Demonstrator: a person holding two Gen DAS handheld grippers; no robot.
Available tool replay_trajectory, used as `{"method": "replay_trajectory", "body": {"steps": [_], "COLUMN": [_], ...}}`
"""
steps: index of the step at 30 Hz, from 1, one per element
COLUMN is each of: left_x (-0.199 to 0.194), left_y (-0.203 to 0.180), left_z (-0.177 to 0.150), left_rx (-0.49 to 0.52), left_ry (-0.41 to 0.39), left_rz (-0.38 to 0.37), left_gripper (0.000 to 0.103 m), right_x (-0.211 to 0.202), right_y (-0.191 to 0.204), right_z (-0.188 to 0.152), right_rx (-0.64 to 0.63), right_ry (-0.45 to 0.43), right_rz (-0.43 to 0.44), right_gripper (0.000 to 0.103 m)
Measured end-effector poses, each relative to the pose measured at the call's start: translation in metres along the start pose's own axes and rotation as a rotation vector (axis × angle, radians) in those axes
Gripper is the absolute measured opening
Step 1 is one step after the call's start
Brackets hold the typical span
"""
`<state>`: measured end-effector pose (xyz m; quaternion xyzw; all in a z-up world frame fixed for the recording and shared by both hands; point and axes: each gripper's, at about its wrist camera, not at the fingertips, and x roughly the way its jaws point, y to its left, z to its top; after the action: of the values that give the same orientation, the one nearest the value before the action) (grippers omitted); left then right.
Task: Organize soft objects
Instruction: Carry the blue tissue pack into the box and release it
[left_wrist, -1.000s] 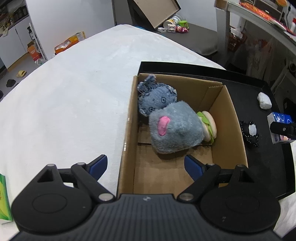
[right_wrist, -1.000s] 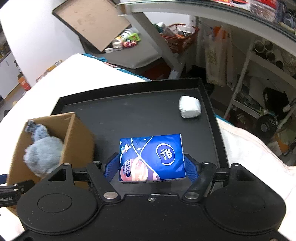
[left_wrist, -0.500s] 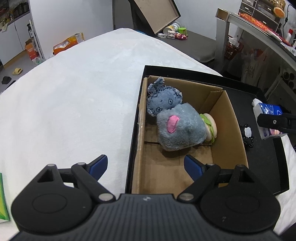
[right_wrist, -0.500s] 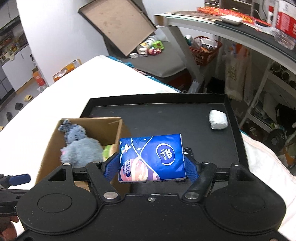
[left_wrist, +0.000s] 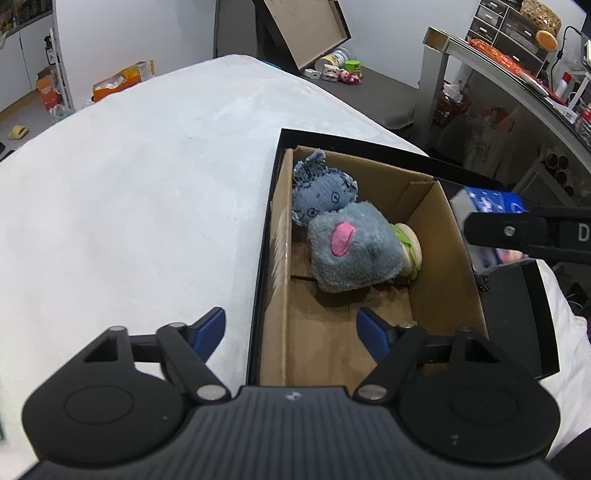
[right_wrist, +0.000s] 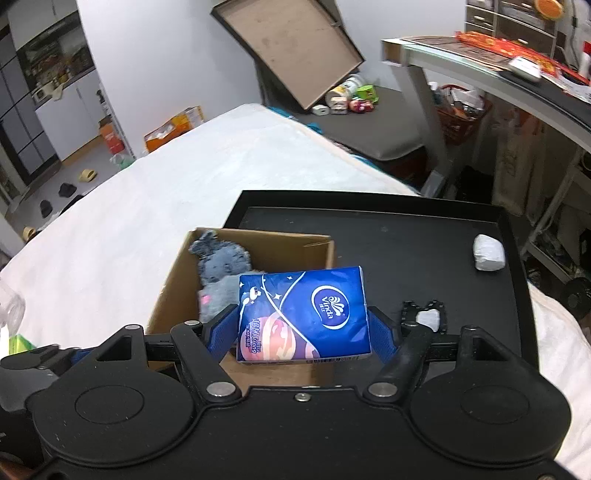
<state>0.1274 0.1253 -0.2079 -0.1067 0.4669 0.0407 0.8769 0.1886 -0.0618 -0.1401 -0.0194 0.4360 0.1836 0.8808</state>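
My right fingers are squeezed on a blue tissue pack, one blue pad on each short side. I hold the pack up in the air, over the right wall of the cardboard box. My left fingers are spread wide with nothing in them. They hang over the box's near left corner, one pad outside the box wall and one pad inside.

The box is open on top. At the far end sit a denim toy, a fuzzy gray toy with a pink patch, and a little burger toy, all pressed together. The near half of the box floor is bare cardboard.

The box sits in the left part of a black tray with a raised rim. On the tray's flat part to the right lie a white lump near the far right corner and a small black frilly thing close to my right pad.

The tray rests on a white bed. Past the bed are a gray wall, a tilted board, toys on a low seat, and a messy table.
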Motion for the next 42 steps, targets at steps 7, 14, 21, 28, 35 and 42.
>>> {"method": "replay_trajectory", "body": {"steps": [7, 14, 21, 28, 35, 42], "left_x": [0.004, 0.007, 0.008, 0.007, 0.009, 0.013], "left_y": [0.008, 0.008, 0.012, 0.012, 0.005, 0.002], "left_z": [-0.003, -0.006, -0.006, -0.005, -0.001, 0.005], "left_rx": [-0.024, -0.019, -0.039, -0.034, -0.031, -0.069], "left_ry": [0.024, 0.048, 0.055, 0.051, 0.061, 0.094], "left_rz": [-0.026, -0.039, -0.032, -0.026, 0.003, 0.021], "left_gripper": [0.056, 0.034, 0.018, 0.018, 0.02, 0.032], "right_x": [0.007, 0.015, 0.019, 0.023, 0.014, 0.012], "right_y": [0.02, 0.032, 0.043, 0.043, 0.024, -0.006], "right_z": [-0.003, -0.005, -0.009, -0.012, -0.011, -0.014], "right_rx": [-0.025, -0.034, -0.052, -0.063, -0.036, 0.017], "right_ry": [0.037, 0.07, 0.112, 0.126, 0.087, 0.067], "right_rz": [0.017, 0.033, 0.047, 0.043, 0.018, -0.006], "right_gripper": [0.071, 0.071, 0.072, 0.079, 0.079, 0.082]}}
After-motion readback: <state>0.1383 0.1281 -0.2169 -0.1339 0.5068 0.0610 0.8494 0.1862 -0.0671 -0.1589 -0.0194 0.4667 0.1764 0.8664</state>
